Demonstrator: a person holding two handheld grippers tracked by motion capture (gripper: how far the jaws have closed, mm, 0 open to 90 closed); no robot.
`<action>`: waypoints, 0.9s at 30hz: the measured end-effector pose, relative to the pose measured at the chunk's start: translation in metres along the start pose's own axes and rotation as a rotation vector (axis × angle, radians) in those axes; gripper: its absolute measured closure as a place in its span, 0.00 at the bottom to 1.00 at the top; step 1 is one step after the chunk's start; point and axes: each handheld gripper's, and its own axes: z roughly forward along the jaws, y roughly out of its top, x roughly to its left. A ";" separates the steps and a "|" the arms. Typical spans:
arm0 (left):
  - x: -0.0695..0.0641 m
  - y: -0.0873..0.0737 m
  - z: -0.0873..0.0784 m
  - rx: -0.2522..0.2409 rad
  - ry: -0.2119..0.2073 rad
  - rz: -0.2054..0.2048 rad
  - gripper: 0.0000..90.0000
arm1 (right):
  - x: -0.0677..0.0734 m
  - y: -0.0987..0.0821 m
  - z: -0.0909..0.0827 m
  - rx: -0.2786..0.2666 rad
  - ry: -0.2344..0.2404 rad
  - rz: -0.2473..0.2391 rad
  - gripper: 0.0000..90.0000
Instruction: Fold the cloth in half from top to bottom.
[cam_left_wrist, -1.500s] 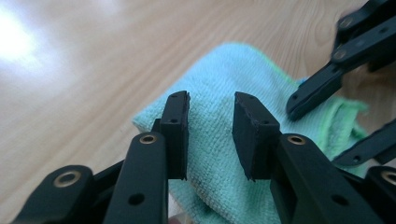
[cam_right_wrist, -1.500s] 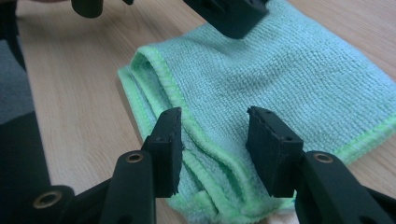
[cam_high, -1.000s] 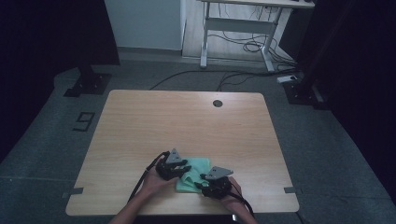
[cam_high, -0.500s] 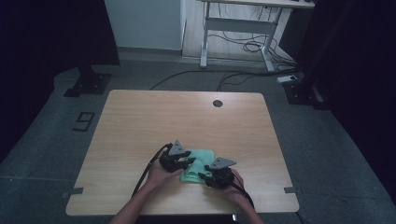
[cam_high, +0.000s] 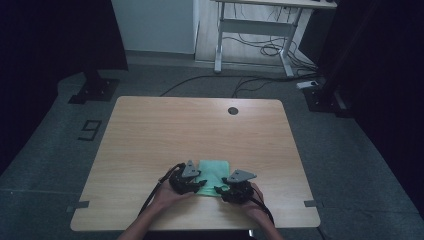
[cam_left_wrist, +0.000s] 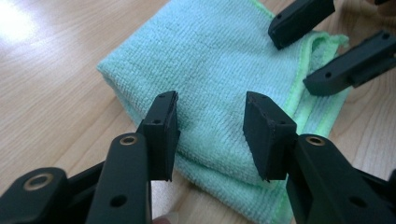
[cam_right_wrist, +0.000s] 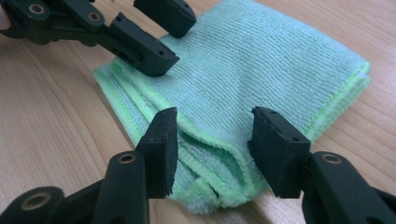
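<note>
1. The left gripper (cam_left_wrist: 212, 140) had its jaws apart, and they had just been opening; the folded green cloth (cam_left_wrist: 219, 70) lay under the gap between them, and neither pad pressed on it.
2. The right gripper (cam_right_wrist: 212, 149) likewise stood with its jaws apart, having just been opening. The cloth's (cam_right_wrist: 261, 65) layered near corner sat between the pads, unpinched as far as its own view showed.
3. In the left gripper view, the right gripper's two jaws reached in from the upper right, over the cloth's far edge with its lighter green hem.
4. In the right gripper view, the left gripper's jaws came in from the upper left, over the cloth's stacked, hemmed edges.
5. The cloth lay flat on the wooden counter (cam_high: 200, 130), folded into a thick pad of several layers, near the counter's front edge and roughly midway along it.
6. From the high view, the left gripper (cam_high: 186, 181) sat at the cloth's (cam_high: 214, 170) left side and the right gripper (cam_high: 236, 187) at its right front corner, each in one of the person's hands.
7. A small dark round hole (cam_high: 233, 110) showed near the counter's far edge, well apart from the cloth.
</note>
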 end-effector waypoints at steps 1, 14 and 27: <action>-0.001 0.000 0.000 0.002 0.003 0.006 0.61 | 0.000 0.000 0.000 0.000 0.001 0.002 0.56; -0.015 0.004 -0.017 0.004 -0.001 0.042 0.60 | 0.015 -0.001 -0.016 -0.006 0.029 0.010 0.54; -0.011 -0.008 -0.002 0.012 -0.011 0.012 0.59 | 0.015 -0.003 -0.006 0.048 -0.022 -0.004 0.56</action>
